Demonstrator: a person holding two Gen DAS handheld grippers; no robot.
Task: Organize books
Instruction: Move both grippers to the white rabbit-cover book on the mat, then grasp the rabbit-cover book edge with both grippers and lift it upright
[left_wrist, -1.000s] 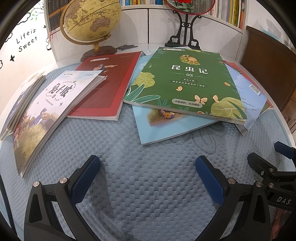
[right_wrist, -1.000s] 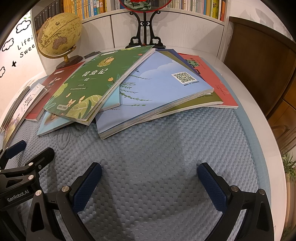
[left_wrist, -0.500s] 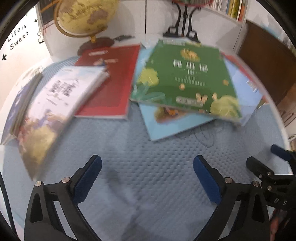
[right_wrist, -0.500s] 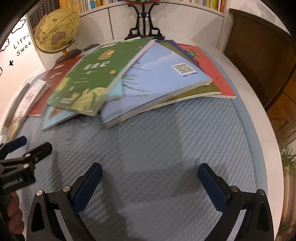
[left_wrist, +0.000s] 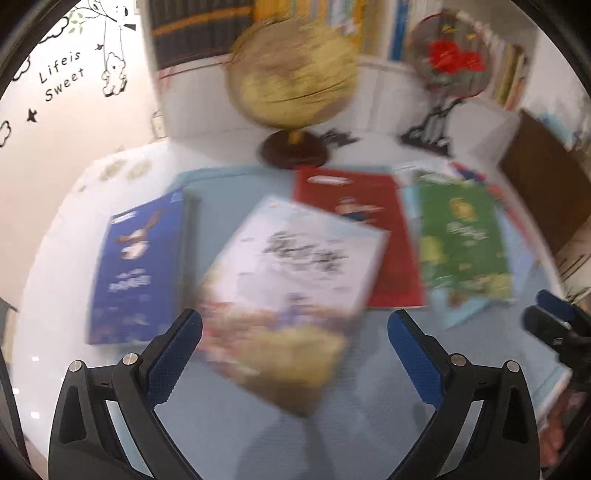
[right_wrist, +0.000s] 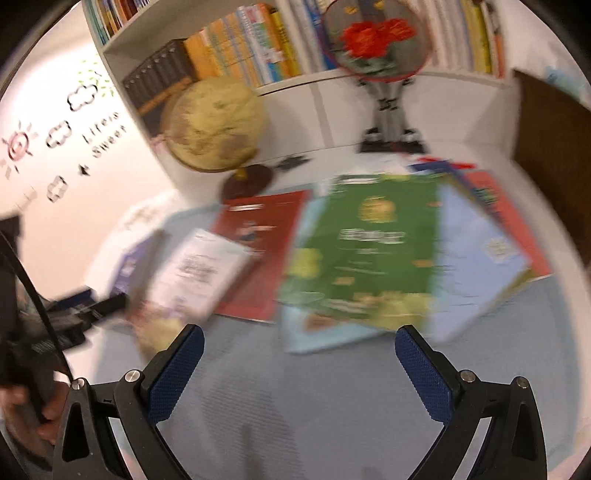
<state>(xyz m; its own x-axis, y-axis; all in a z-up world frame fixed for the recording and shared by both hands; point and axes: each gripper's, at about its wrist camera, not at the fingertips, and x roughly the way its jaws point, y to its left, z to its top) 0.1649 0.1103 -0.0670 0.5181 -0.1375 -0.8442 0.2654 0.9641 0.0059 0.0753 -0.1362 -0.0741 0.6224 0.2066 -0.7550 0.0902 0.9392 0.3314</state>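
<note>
Both frames smeared by motion blur; titles on covers unreadable.

Left gripper (left_wrist: 294, 334): fingers (left_wrist: 176, 354) spread wide at bottom of left wrist view, nothing between them, held above the blue mat (left_wrist: 369, 398). Right gripper (right_wrist: 299, 354): fingers (right_wrist: 424, 376) likewise spread wide, empty, above the mat. Right gripper's tip also pokes in at right edge of left view, mostly cut off. Left gripper seen as a dark blur at left edge of right view, with part of a hand (right_wrist: 22, 410) at lower left, cropped.

White book (left_wrist: 295, 288): nearest, centre of left view, lying askew, its near corner between the left fingers in the frame; whether it touches them, cannot tell. It overlaps the red book (left_wrist: 369, 236) behind it. Blue book (left_wrist: 136, 266) at left, off the mat on the white desk (left_wrist: 48, 280), just beside the white book. Green book (right_wrist: 365, 254) at centre right of right view, atop a pale blue one; its near edge hidden partly by blur. More books (right_wrist: 491, 240) fan out under it to the right, lower ones mostly covered.

Far side: globe (left_wrist: 291, 74) on dark base, upper centre. Round ornament with red flowers (right_wrist: 376, 40) on black stand. Bookshelf (right_wrist: 236, 48) filled with spines. Wall at upper left carries lettering "Life is Sweet" (left_wrist: 62, 75). Brown panel at right edge, cut off.
</note>
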